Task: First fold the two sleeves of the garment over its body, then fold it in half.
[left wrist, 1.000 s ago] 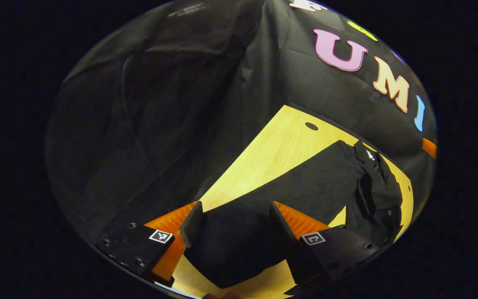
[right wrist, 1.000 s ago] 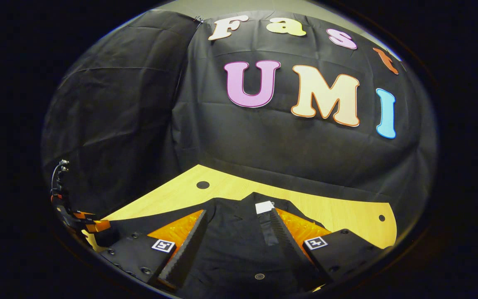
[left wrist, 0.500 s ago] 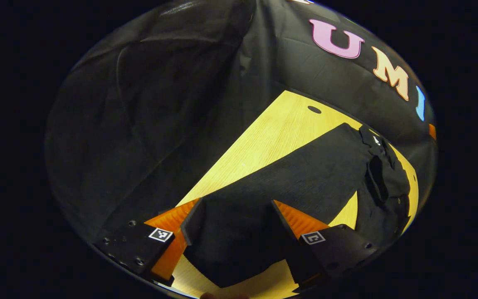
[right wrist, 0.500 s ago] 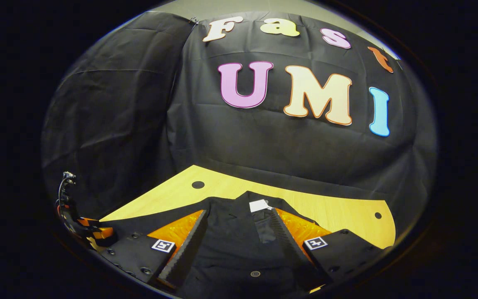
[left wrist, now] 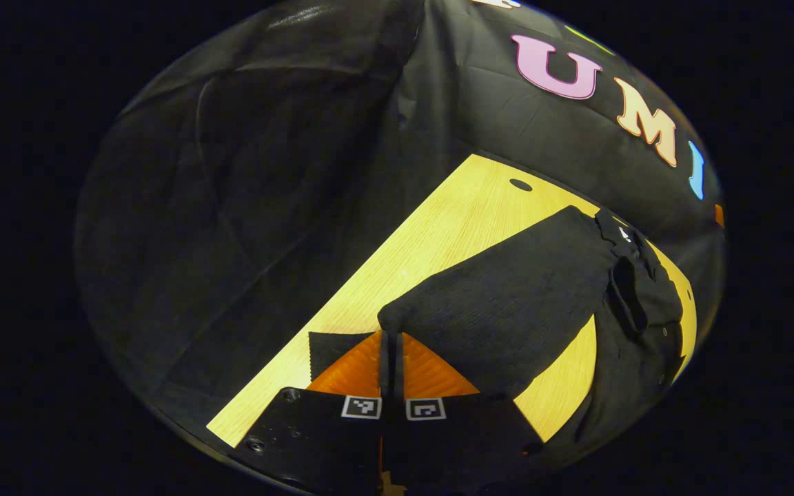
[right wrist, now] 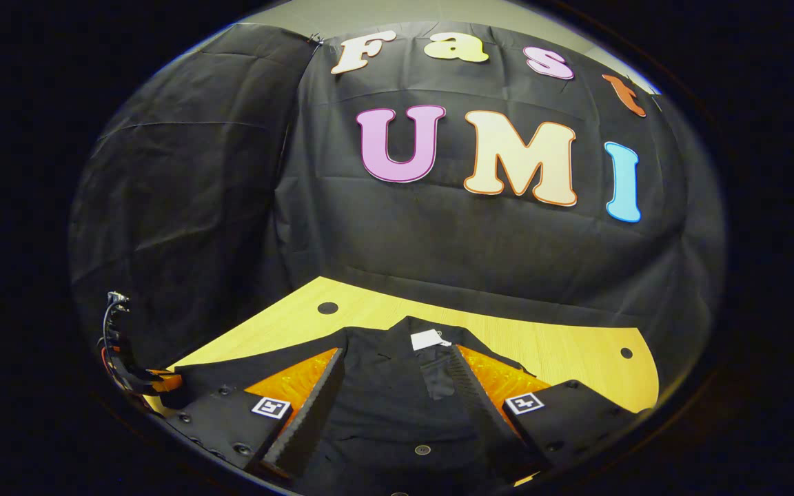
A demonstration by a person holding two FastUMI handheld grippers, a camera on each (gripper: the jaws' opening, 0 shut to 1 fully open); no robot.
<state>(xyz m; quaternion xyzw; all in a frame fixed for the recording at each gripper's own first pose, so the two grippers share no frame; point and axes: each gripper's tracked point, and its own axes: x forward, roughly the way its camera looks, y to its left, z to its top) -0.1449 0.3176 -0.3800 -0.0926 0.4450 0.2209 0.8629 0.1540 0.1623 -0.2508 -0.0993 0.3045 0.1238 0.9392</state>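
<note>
Gripping the cuff end of a black sleeve (left wrist: 507, 303), the left gripper (left wrist: 391, 344) in the left gripper view has its two fingers closed together with only a thin slit between them, and the sleeve's edge enters that slit. The sleeve runs from the fingertips up and to the right across the wooden table (left wrist: 438, 234) to the body of the black garment (left wrist: 638, 331), which lies near the table's right edge. A dark round hole (left wrist: 520, 184) marks the tabletop near its far corner. Half a second ago the same fingers stood wide apart on either side of the sleeve; they have since closed on it.

Next, the right gripper view: the right gripper (right wrist: 397, 386) holds its fingers wide apart above the garment (right wrist: 397, 413), whose collar with a white tag (right wrist: 426, 339) lies between them; whether the fingers touch the fabric cannot be told. The left gripper (right wrist: 152, 382) appears at the lower left, at the table's edge. This view matches the earlier frame almost exactly.
</note>
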